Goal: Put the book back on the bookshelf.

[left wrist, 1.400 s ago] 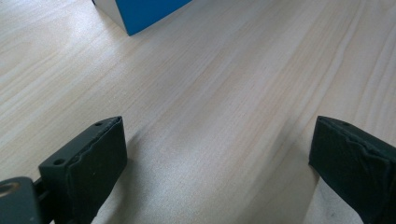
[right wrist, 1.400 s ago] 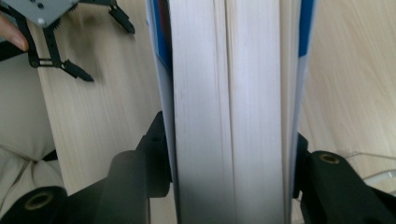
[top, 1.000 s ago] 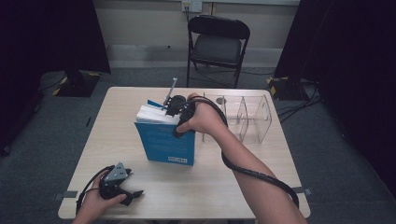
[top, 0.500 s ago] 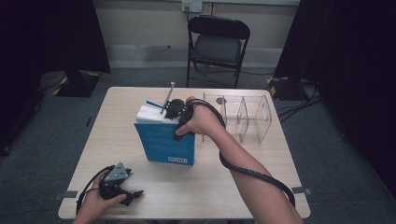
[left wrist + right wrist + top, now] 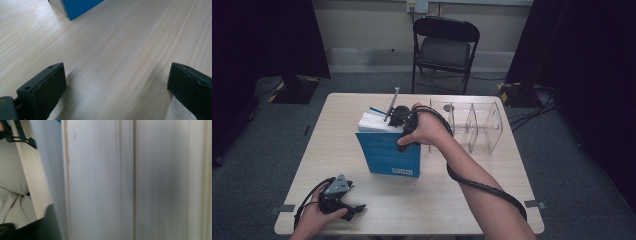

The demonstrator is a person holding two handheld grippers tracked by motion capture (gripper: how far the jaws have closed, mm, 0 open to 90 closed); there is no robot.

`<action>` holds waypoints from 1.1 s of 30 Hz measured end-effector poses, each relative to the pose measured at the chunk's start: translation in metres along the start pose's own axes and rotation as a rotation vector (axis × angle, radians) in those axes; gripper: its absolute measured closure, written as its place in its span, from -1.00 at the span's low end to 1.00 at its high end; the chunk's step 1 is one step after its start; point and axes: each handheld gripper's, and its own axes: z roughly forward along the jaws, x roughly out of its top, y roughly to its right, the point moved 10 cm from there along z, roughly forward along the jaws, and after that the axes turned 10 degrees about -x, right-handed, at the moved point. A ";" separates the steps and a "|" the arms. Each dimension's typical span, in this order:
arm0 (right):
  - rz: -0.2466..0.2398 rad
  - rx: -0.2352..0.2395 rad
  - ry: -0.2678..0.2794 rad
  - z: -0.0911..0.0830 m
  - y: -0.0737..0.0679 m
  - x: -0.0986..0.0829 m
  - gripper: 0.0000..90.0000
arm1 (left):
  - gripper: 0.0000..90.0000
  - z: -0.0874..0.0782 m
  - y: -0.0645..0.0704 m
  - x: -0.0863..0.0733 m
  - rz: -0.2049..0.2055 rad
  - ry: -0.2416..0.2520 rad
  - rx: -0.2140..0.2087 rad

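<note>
Standing upright near the middle of the tabletop [image 5: 492, 200], a blue book [image 5: 389, 152] with white pages up top, right gripper [image 5: 401, 116] pressed in at the top edge from about 1 o'clock. Cannot tell how far those jaws stand apart (right gripper view too close and blurred, mostly pale page edges [image 5: 140, 180]), nor whether anything is truly pinched between them. Clear plastic organizer [image 5: 472, 125] just beside at 3 o'clock of the book, compartments open. Left gripper [image 5: 343, 202] down at 7 o'clock, well apart, resting low over bare wood with jaws spread wide and nothing between them; blue book corner [image 5: 75, 7] far off at 11 o'clock in the left gripper view.

Likely risks from here:
- Tipping: tall, narrow footing, all the push coming high up; a nudge toward 7 o'clock could topple it flat, with no second support nearby.
- Slipping: a bite on only a few loose pages could fan or tear them instead of lifting the whole book.
- Knocking: a swing toward 3 o'clock could strike the organizer's thin wall and shove it toward the edge.
- Snagging: the thick cable [image 5: 484, 187] trailing along the forearm could drag across the tabletop.
</note>
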 end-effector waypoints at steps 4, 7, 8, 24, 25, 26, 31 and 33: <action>-0.016 -0.003 -0.020 0.000 -0.001 -0.001 -0.12 | -0.98 0.000 0.000 0.000 0.002 0.000 -0.001; -0.029 -0.009 -0.030 0.000 -0.001 -0.001 0.10 | -0.99 0.000 0.000 0.000 0.002 0.000 -0.002; -0.037 -0.011 -0.032 0.000 -0.001 -0.001 0.14 | -0.99 0.000 0.000 0.000 0.002 0.000 -0.002; 0.009 -0.045 -0.035 -0.003 -0.010 -0.002 0.35 | -0.99 -0.001 -0.001 -0.001 0.022 -0.024 -0.001; 0.011 -0.045 -0.034 -0.003 -0.010 -0.002 0.35 | -0.99 -0.001 -0.001 -0.001 0.023 -0.023 -0.001; 0.021 -0.044 -0.036 -0.003 -0.011 -0.002 0.35 | -0.99 -0.001 -0.001 -0.001 0.021 -0.024 -0.002; 0.056 -0.033 -0.041 -0.004 -0.014 -0.003 0.36 | -0.99 -0.001 -0.001 -0.001 0.014 -0.021 -0.006; 0.054 -0.031 -0.047 -0.006 -0.015 -0.004 0.36 | -0.99 -0.001 -0.001 -0.001 0.014 -0.021 -0.006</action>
